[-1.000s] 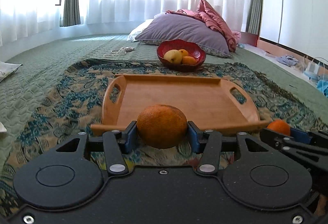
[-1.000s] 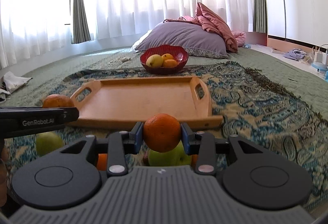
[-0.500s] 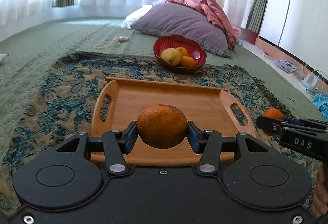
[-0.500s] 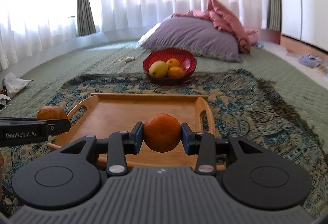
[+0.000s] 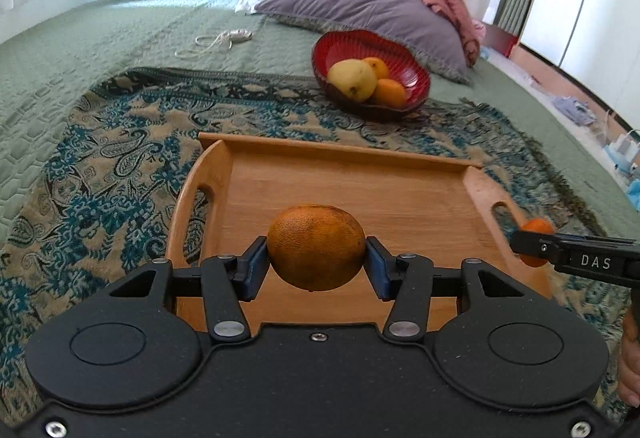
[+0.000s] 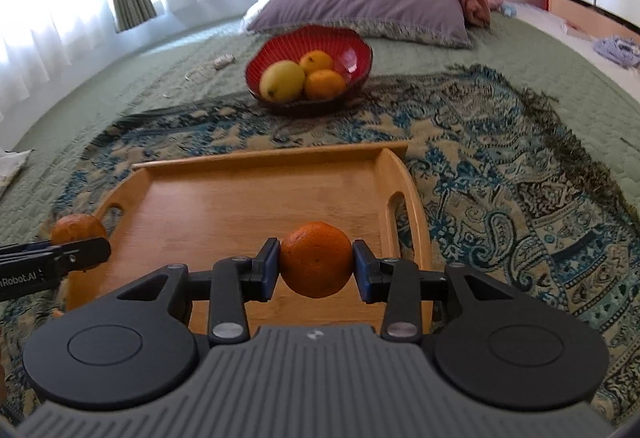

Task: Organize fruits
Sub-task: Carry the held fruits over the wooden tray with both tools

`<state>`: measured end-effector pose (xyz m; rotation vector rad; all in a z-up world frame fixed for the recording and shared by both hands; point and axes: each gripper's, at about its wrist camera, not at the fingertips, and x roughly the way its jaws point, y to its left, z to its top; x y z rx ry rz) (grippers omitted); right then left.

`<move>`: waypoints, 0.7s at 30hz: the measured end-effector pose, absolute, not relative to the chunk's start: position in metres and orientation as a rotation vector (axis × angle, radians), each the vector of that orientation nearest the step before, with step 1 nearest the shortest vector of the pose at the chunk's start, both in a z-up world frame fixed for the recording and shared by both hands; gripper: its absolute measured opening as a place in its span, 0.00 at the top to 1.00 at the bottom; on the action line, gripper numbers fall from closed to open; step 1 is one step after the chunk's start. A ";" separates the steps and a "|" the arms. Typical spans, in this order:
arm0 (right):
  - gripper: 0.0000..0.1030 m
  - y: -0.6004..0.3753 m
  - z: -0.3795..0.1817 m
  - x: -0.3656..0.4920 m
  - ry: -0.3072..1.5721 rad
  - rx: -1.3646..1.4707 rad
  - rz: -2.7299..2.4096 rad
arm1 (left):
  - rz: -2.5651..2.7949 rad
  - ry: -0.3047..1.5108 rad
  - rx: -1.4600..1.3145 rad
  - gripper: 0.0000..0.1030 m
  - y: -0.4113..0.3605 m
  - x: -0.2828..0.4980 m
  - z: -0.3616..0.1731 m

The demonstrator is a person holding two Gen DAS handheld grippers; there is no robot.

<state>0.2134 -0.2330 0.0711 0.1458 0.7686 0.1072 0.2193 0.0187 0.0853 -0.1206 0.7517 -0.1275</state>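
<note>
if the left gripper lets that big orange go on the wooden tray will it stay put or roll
The big orange in the left gripper is round, so it would probably roll a little. The wooden tray looks flat and smooth, giving little grip. Its raised rim should likely stop the fruit.

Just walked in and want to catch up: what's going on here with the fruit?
A person holds a gripper in each hand, sorting fruit. The left gripper is shut on a large orange, and the right gripper is shut on a smaller orange. Both hang over the near part of the wooden tray, which has no fruit on it. Beyond it, the red bowl holds a yellow fruit and two more oranges.
</note>
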 end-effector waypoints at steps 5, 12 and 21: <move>0.59 -0.226 0.053 0.237 0.808 0.124 0.092 | -0.099 0.782 -0.114 0.53 0.018 0.246 0.068; 0.58 -0.221 0.038 0.255 0.824 0.138 0.106 | -0.093 0.800 -0.128 0.53 0.016 0.269 0.052; 0.58 -0.218 0.025 0.265 0.852 0.134 0.102 | -0.090 0.818 -0.115 0.53 0.009 0.276 0.036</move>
